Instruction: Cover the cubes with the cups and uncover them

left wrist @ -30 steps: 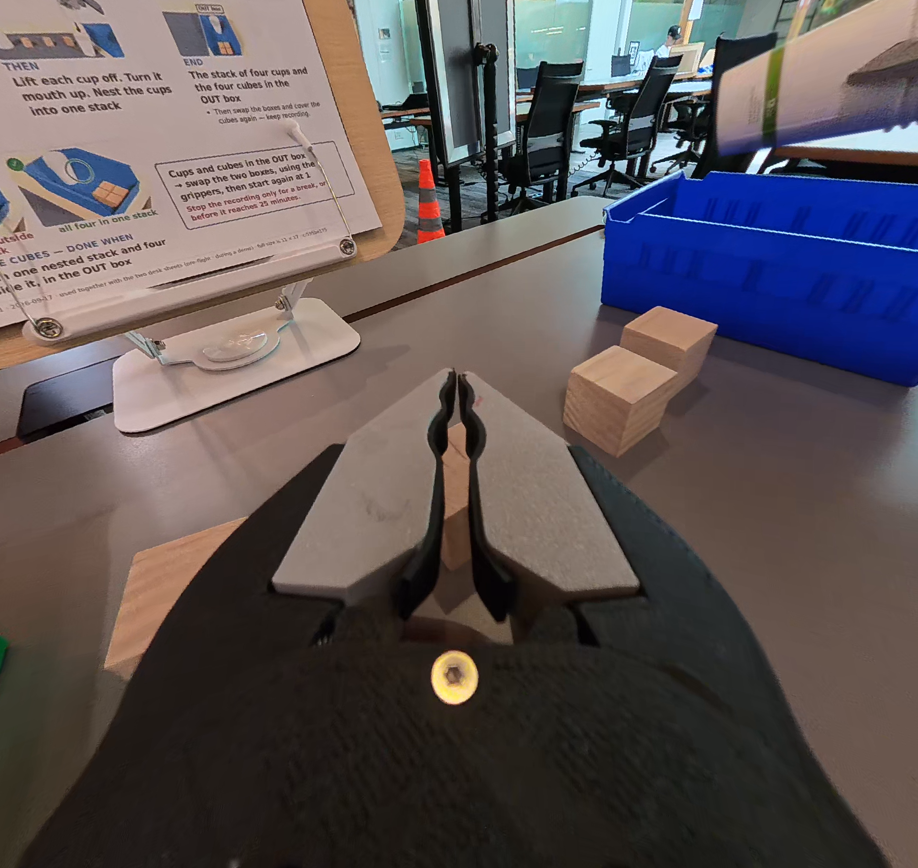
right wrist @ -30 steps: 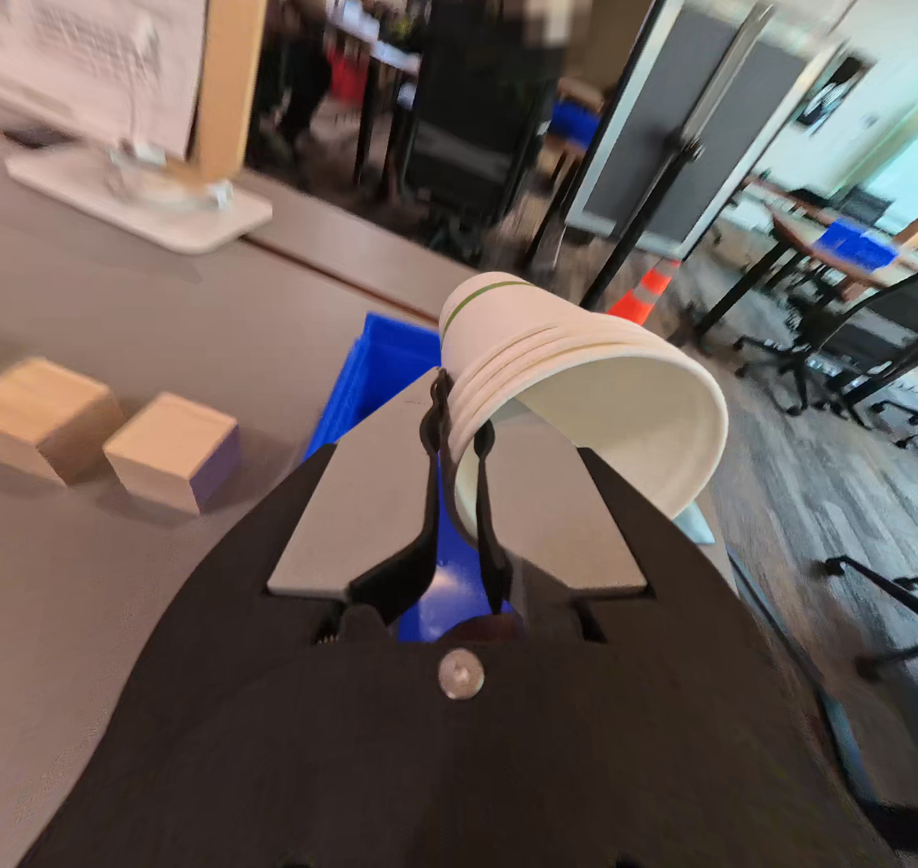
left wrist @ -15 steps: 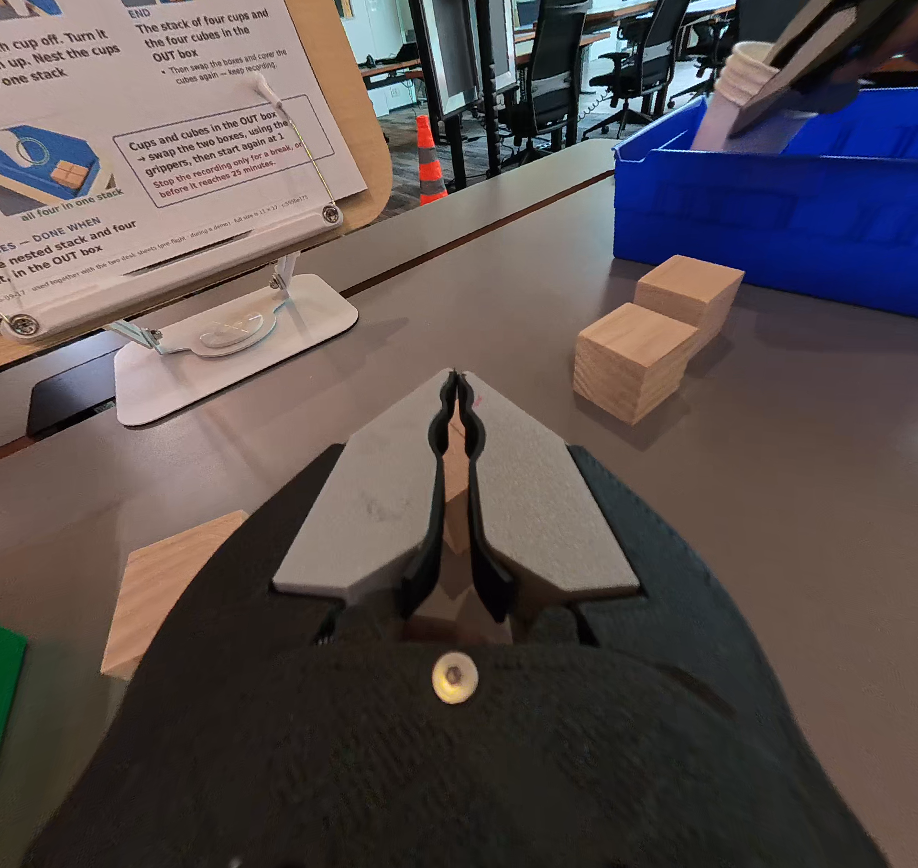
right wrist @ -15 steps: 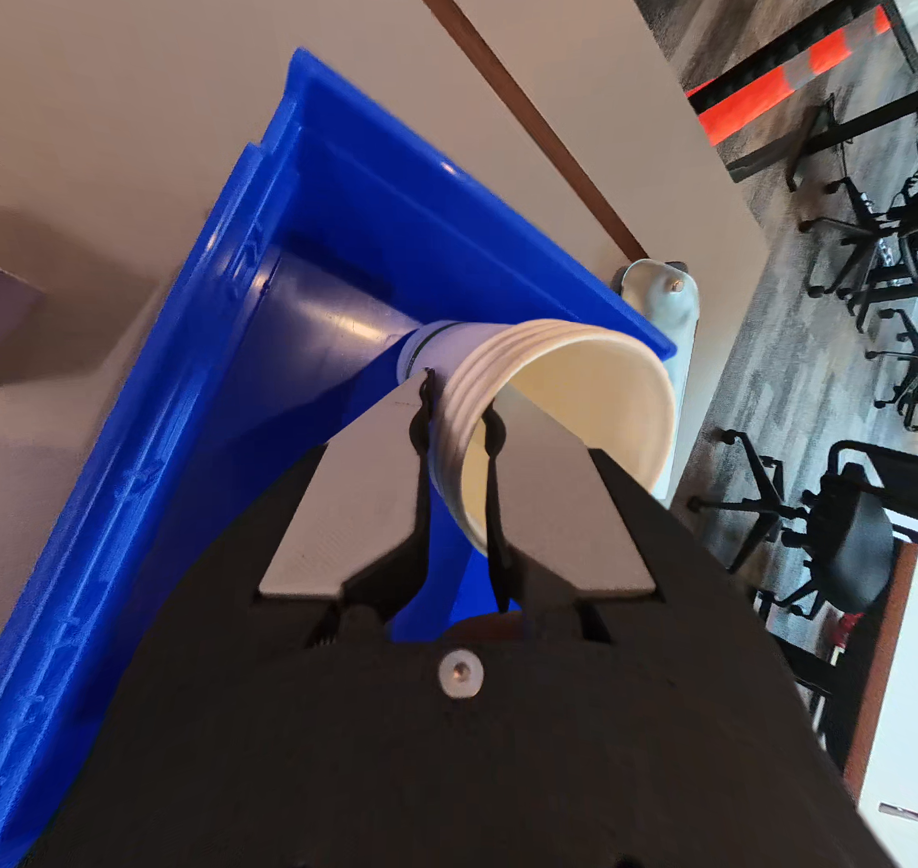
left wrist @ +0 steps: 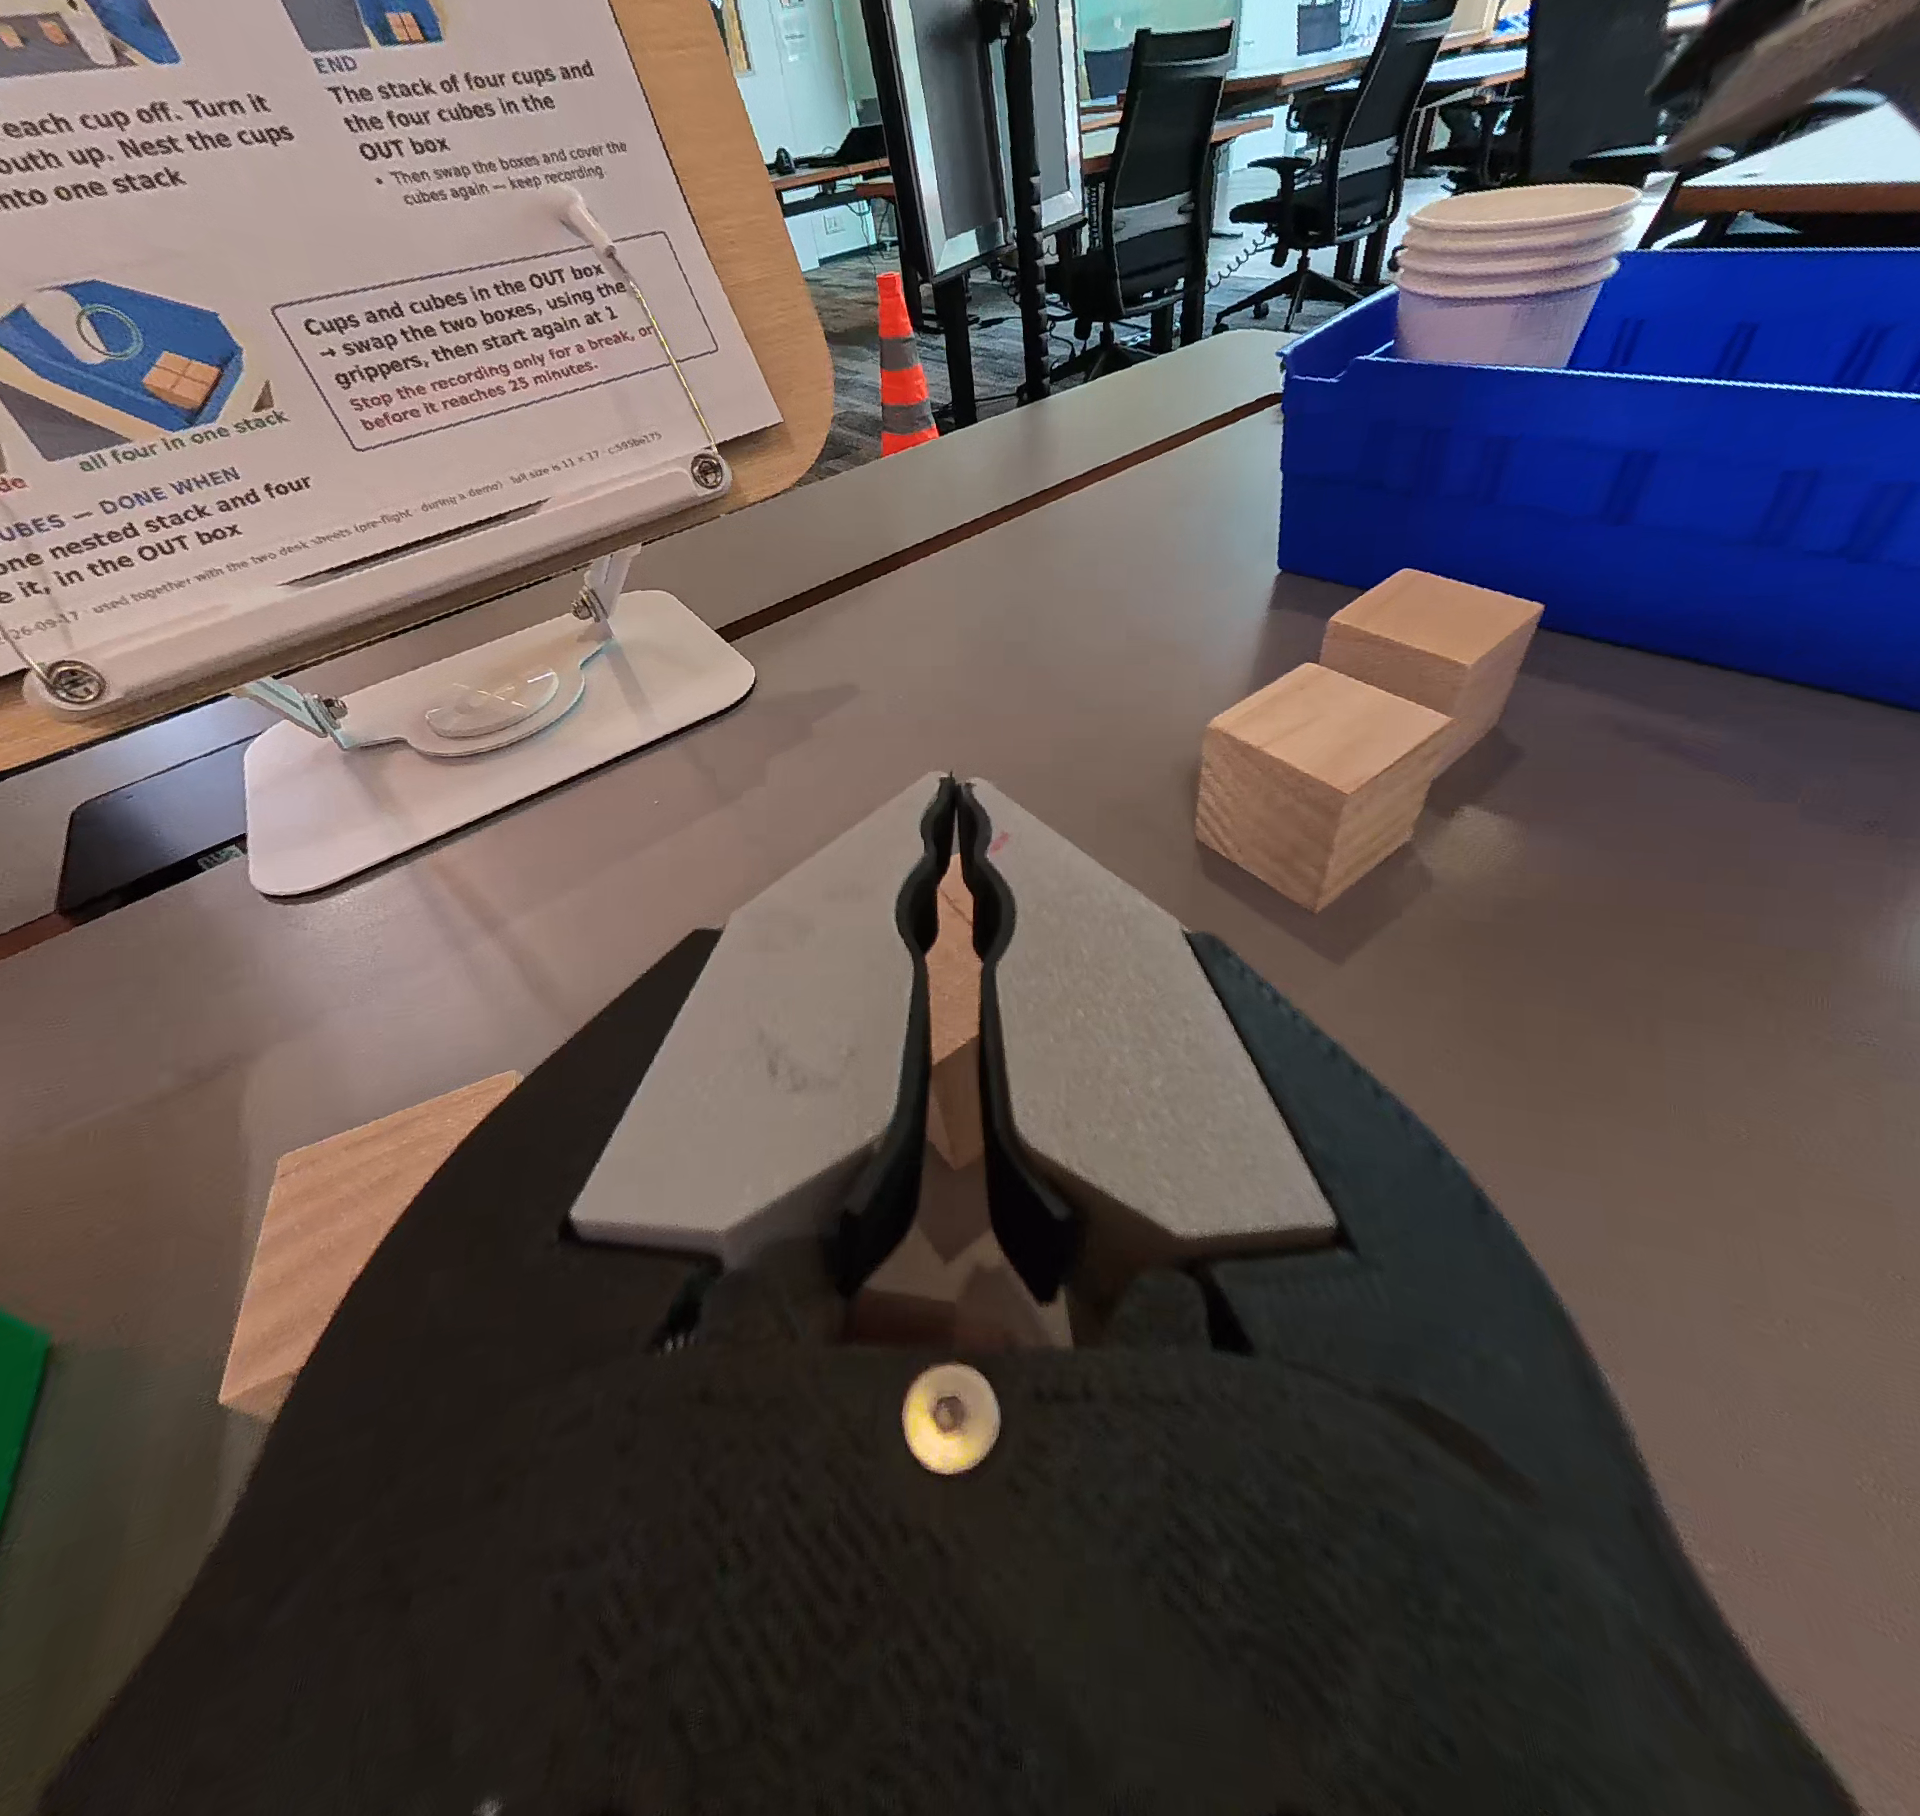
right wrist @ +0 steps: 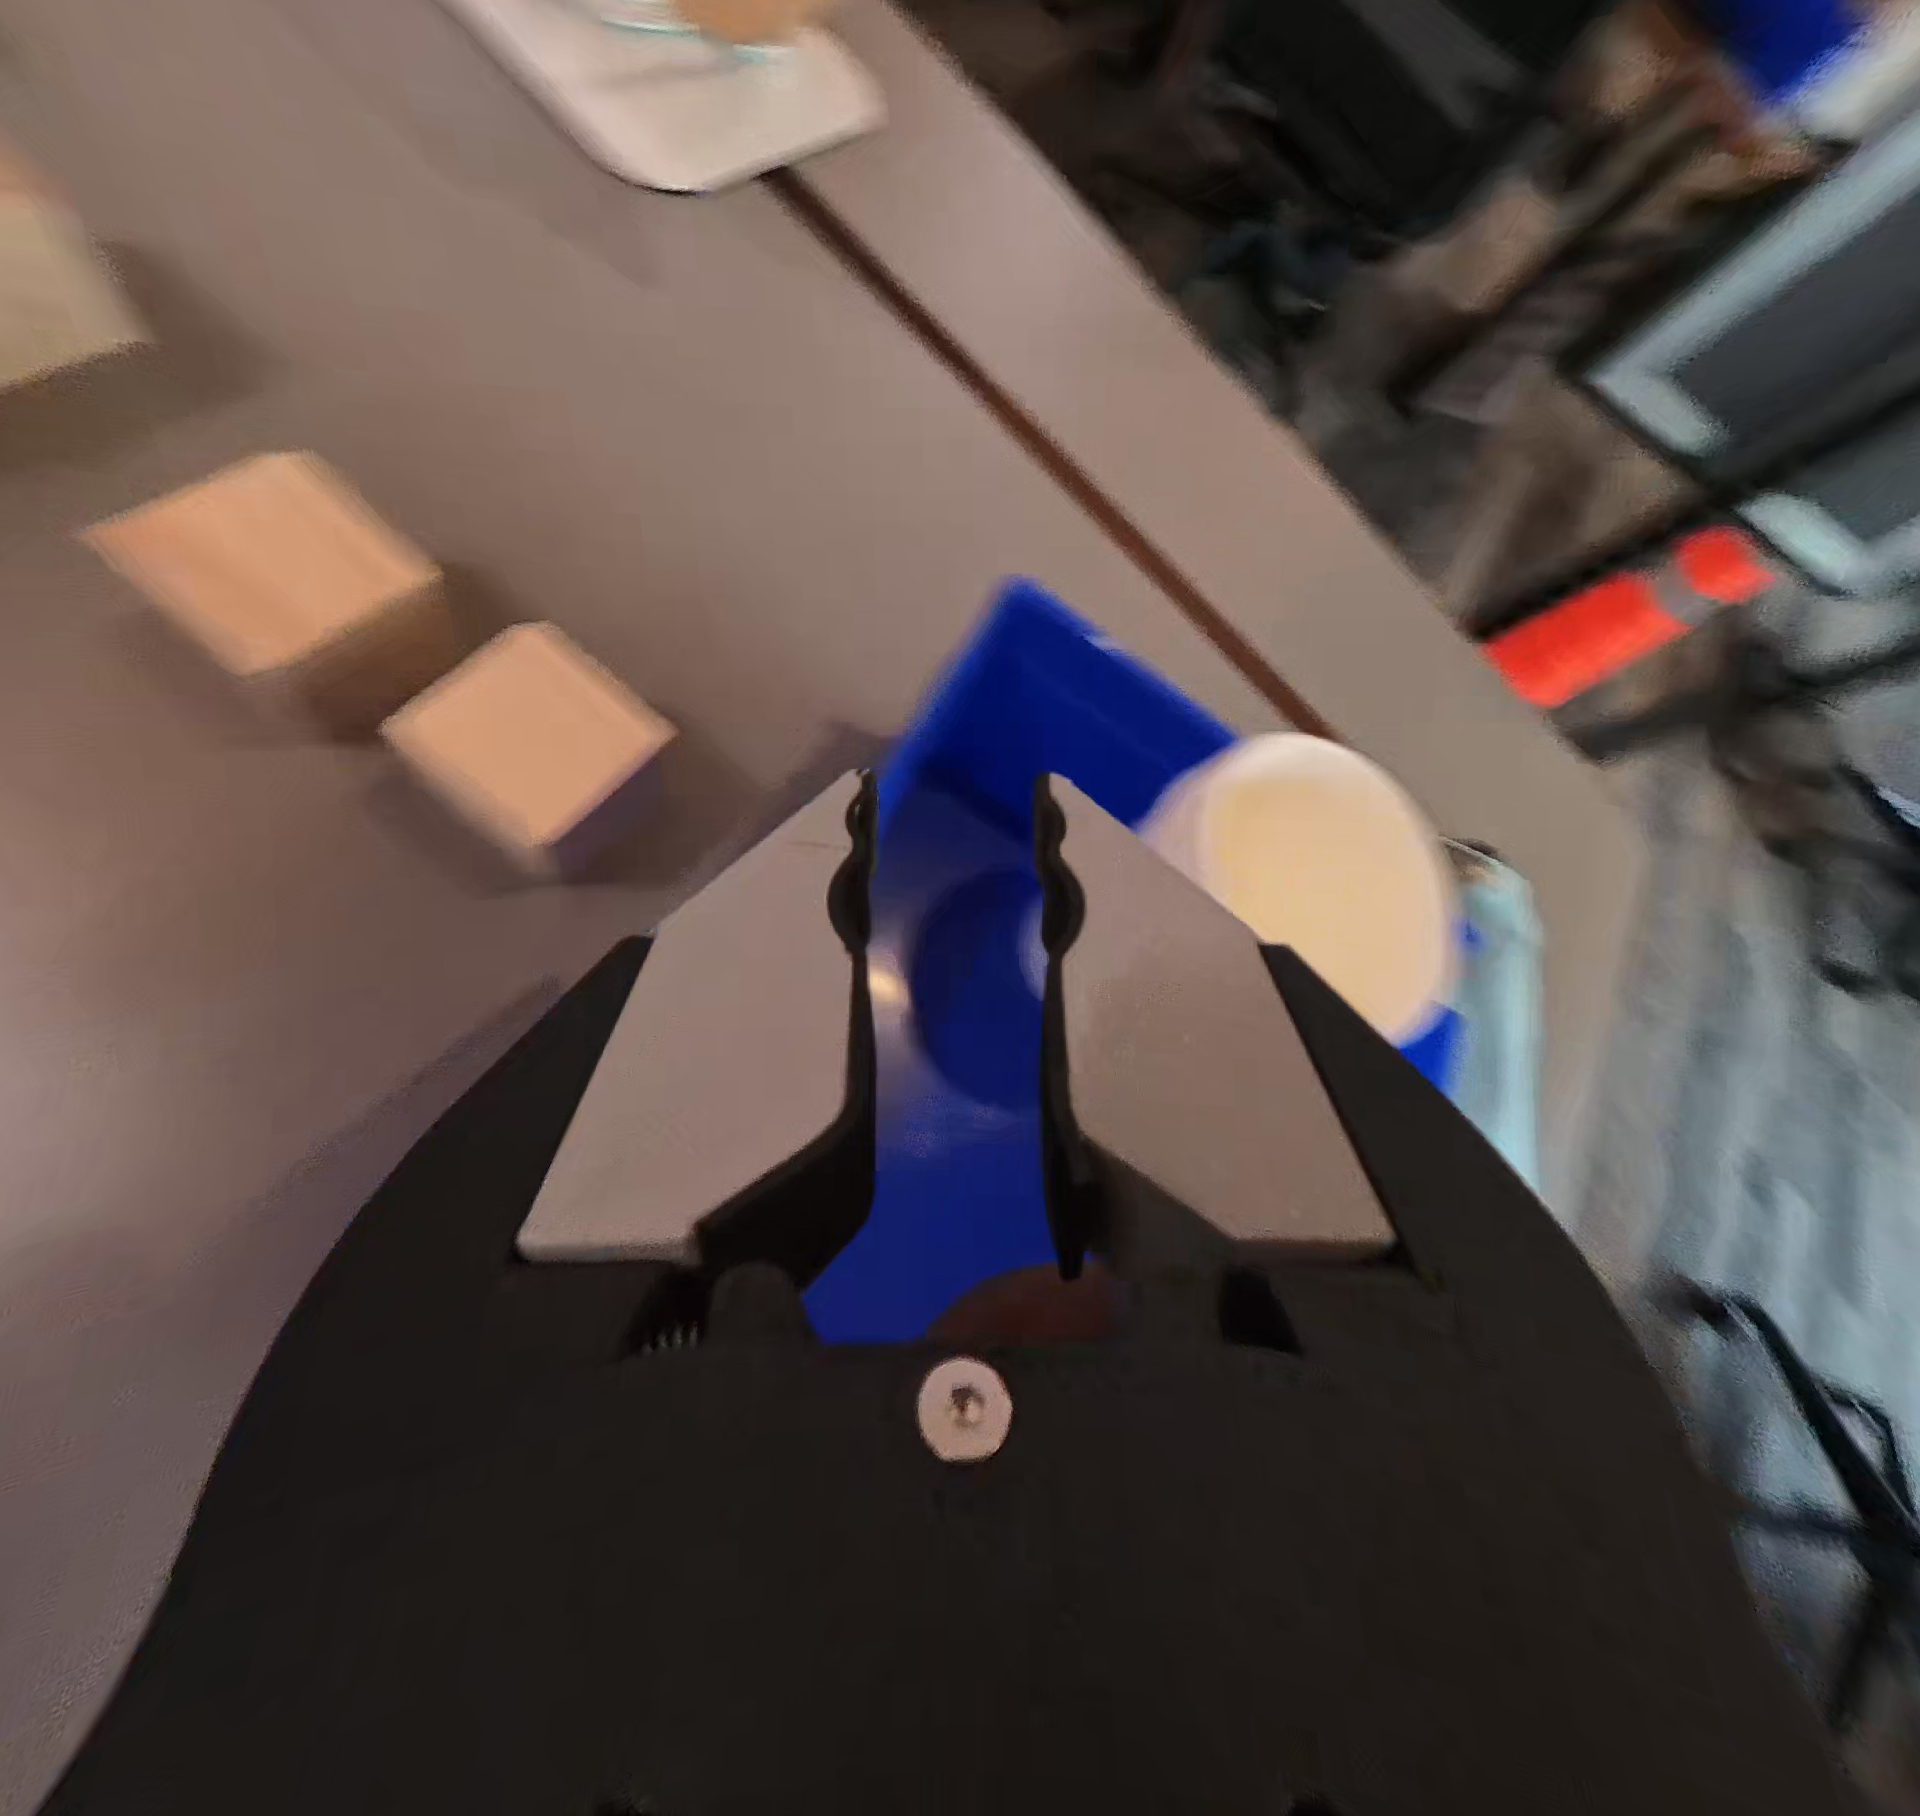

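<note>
My left gripper (left wrist: 953, 790) is shut, its tips touching, and it hovers low over the grey table. A wooden cube (left wrist: 343, 1226) lies under its left side, and more wood shows through the slit behind the tips. Two wooden cubes (left wrist: 1309, 779) (left wrist: 1434, 644) sit side by side in front of the blue bin (left wrist: 1600, 499). A nested stack of white paper cups (left wrist: 1507, 280) stands mouth up in the bin. My right gripper (right wrist: 951, 790) is open above the bin (right wrist: 1049, 706), with nothing between its fingers. The cup stack (right wrist: 1320, 873) is to its right, and the two cubes (right wrist: 525, 738) (right wrist: 270, 561) to its left.
An instruction sheet on a wooden board with a white stand (left wrist: 499, 727) is at the back left of the table. A green edge (left wrist: 16, 1403) shows at the far left. Office chairs and an orange cone (left wrist: 904, 364) stand beyond the table. The wooden cube (left wrist: 343, 1226) sits 15 cm or so from the ends of my left fingers.
My right gripper lowered the cup stack into the blue bin, opened, let it go and pulled back. The stack now stands upright in the bin. My left gripper stayed shut and hardly moved.
</note>
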Demonstrator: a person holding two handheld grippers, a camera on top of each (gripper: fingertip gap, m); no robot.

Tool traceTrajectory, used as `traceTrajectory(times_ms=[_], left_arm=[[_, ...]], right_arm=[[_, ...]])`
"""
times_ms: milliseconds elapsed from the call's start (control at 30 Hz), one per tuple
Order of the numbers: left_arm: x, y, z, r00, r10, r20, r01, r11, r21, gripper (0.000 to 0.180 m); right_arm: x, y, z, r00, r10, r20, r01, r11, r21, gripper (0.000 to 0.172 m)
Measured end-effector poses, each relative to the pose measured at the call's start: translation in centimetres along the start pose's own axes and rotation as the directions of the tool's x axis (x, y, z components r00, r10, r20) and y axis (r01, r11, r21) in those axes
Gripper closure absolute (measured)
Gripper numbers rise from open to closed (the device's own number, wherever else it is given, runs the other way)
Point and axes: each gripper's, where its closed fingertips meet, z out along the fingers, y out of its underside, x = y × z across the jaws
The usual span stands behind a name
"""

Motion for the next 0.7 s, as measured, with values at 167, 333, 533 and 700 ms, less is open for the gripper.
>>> traceTrajectory(times_ms=[167, 333, 533, 700], left_arm=[[0.2, 0.4, 0.2, 1.0, 0.019, -0.005, -0.019, 1.0, -0.012, 0.18], [0.4, 0.8, 0.3, 1.0, 0.01, -0.022, -0.011, 0.999, -0.032, 0.178], [0.9, 0.8, 0.3, 0.998, 0.039, -0.041, -0.041, 0.999, -0.036, 0.177], [0.9, 0.7, 0.3, 0.998, 0.04, -0.046, -0.042, 0.998, -0.036, 0.177]], right_arm=[[-12.3, 0.9, -0.7, 0.87, -0.093, 0.484, 0.144, 0.987, -0.069, 0.141], [-16.4, 0.8, 2.2, 0.826, -0.21, 0.522, 0.3, 0.95, -0.092, 0.129], [-18.9, -1.9, 6.7, 0.804, -0.222, 0.552, 0.32, 0.943, -0.087, 0.081], [-20.6, 1.2, 11.3, 0.777, -0.324, 0.539, 0.487, 0.853, -0.189, 0.104]])
